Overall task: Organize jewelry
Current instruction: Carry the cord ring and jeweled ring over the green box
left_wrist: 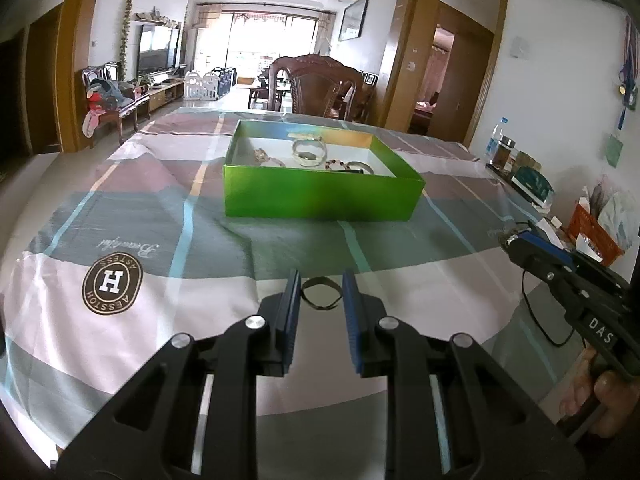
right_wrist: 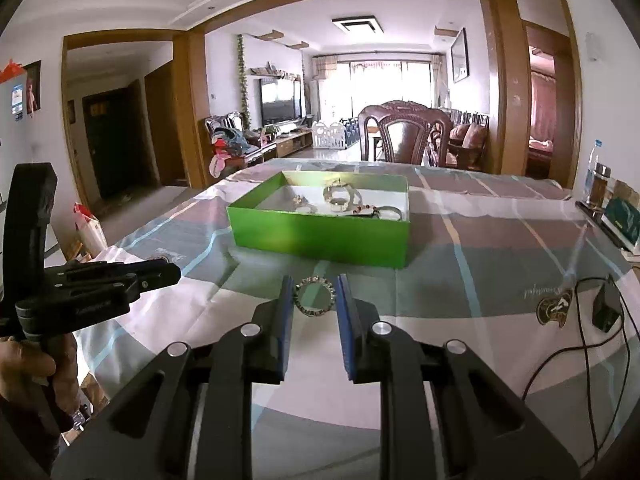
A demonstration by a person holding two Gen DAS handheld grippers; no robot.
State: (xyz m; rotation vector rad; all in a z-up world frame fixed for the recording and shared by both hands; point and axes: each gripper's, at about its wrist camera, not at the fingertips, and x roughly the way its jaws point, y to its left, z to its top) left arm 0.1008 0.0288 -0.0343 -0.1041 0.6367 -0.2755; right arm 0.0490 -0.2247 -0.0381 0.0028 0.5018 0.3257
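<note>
Left claw (left_wrist: 320, 294) pinching a thin dark ring-shaped band (left_wrist: 321, 293), one blue pad on each side of it, held above the desk (left_wrist: 132, 184) short of the green box (left_wrist: 320, 196). Right claw (right_wrist: 314, 296) pinching a beaded silver bracelet (right_wrist: 315, 295), loop facing the camera, pads touching its left and right edges, also off the cloth and on the near side of the box. Box is open-topped, white inside, sitting mid-desk on the checked tablecloth (left_wrist: 200, 240). Already in it: a wide silver bangle (left_wrist: 309, 152) near the middle, a chain-type piece (left_wrist: 266, 158) to its left, a beaded bracelet and another ring-like piece (left_wrist: 358, 167) by the front wall. Exact types of the small ones are hard to tell. From the left wrist view the right claw comes in from the right edge, with a hand (left_wrist: 612, 404) on its handle. A black cable (right_wrist: 592, 344) and small adapter lie on the cloth at the right. Wooden chair (right_wrist: 404, 132) behind the far edge of the desk.
</note>
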